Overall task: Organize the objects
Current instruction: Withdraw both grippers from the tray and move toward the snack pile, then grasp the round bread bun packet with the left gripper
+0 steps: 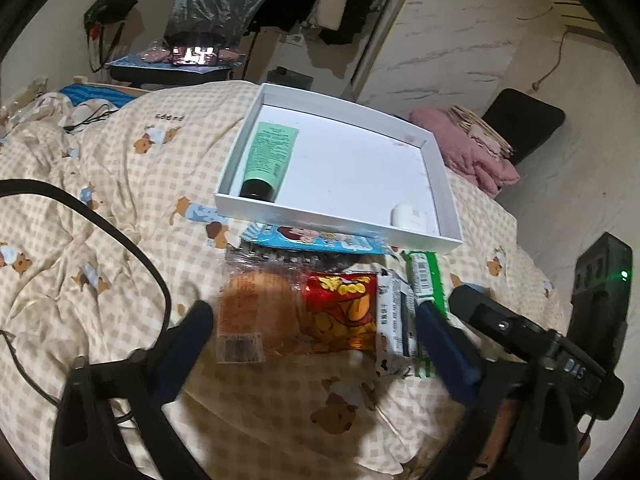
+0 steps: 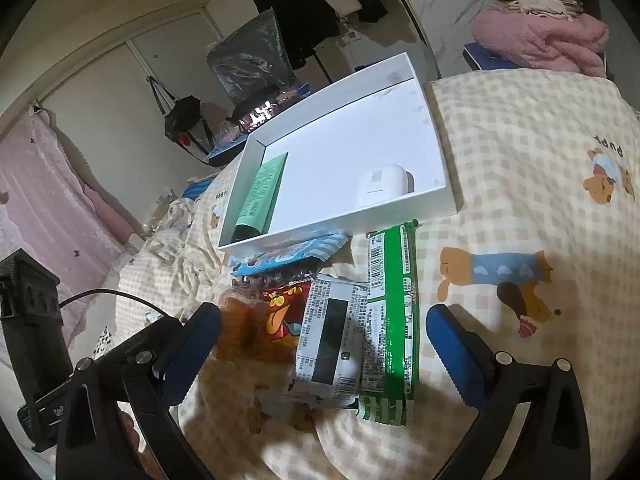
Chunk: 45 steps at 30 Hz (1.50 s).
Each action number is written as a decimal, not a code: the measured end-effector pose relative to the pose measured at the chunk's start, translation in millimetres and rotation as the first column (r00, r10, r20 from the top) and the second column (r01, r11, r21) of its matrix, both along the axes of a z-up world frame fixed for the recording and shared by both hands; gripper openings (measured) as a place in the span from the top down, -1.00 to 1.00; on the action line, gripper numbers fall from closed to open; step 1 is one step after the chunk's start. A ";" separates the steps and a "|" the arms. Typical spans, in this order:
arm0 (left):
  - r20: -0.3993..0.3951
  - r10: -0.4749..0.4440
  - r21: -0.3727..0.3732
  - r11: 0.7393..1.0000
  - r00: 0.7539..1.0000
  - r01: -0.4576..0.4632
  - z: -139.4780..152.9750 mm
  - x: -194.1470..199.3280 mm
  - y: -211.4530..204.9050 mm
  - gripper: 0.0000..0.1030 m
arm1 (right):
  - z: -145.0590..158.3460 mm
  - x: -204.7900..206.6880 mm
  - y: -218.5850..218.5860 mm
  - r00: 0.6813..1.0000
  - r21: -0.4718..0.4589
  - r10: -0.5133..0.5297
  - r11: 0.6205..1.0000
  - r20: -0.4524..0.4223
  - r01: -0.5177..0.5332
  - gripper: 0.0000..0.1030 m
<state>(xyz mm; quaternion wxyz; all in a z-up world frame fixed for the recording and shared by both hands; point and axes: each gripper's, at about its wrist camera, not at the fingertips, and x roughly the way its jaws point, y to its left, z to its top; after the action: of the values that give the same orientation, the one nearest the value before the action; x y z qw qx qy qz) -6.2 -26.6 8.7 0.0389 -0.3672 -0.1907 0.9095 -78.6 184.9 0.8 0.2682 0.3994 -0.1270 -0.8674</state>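
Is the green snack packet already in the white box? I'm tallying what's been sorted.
No: the green snack packet lies on the checked quilt in front of the white box, outside its wall.

Both claws tilted downward, side by side, jaws apart

Left claw (image 1: 316, 328) has its blue fingers spread wide, nothing pinched; right claw (image 2: 322, 330) likewise gapes, pads clear of everything; its left finger sits beside the left claw's body.

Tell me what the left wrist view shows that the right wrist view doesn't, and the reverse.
Only the left wrist view: a black chair beyond the bed, and a barcoded bread packet shown clearly.
Only the right wrist view: a pink curtain.
Both: the white tray holding a green tube and white case, with snack packets in front.
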 end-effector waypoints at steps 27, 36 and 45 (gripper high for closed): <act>0.063 -0.042 -0.017 0.999 0.997 0.043 -8.0 -4.6 8.8 -0.02 | 4.5 -5.1 11.5 0.999 0.027 -0.031 0.999 -0.031 0.032 -1.00; 0.066 -0.048 0.002 0.999 0.997 0.048 -8.7 -3.6 6.7 -0.02 | 5.9 -4.1 7.8 1.000 0.025 -0.001 1.000 -0.030 0.001 -1.00; 0.088 -0.030 0.032 0.999 0.996 0.027 -11.8 -5.6 0.3 -0.24 | 5.5 -4.8 7.6 1.000 0.004 0.011 1.000 -0.018 -0.011 -1.00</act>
<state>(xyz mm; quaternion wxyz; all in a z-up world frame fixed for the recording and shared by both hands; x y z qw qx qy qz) -11.8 -26.3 -3.1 0.0489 -0.4094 -0.2008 0.8886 -83.4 192.5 6.3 0.2731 0.3930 -0.1207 -0.8697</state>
